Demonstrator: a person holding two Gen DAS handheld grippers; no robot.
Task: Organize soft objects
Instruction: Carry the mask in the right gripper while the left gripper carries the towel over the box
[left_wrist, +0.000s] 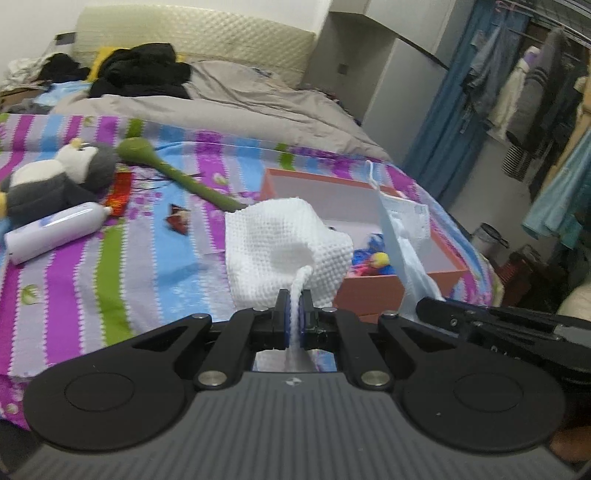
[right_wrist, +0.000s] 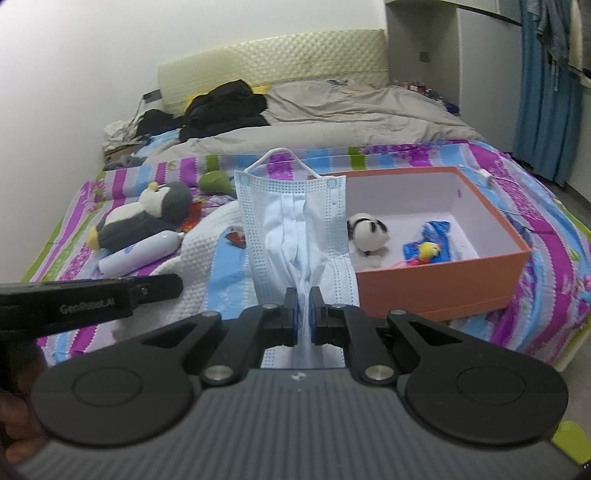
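Two tongs pinch cloth and mask above striped bedspread, curtain beyond.

Bed covered by a sheet striped in purple, blue, green and white. Lying directly on it: an orange open box at right; a grey-and-white plush penguin at left, with a white bottle just beside it; a green long-handled object near the penguin's head; a grey duvet and a heap of black clothing toward the headboard.
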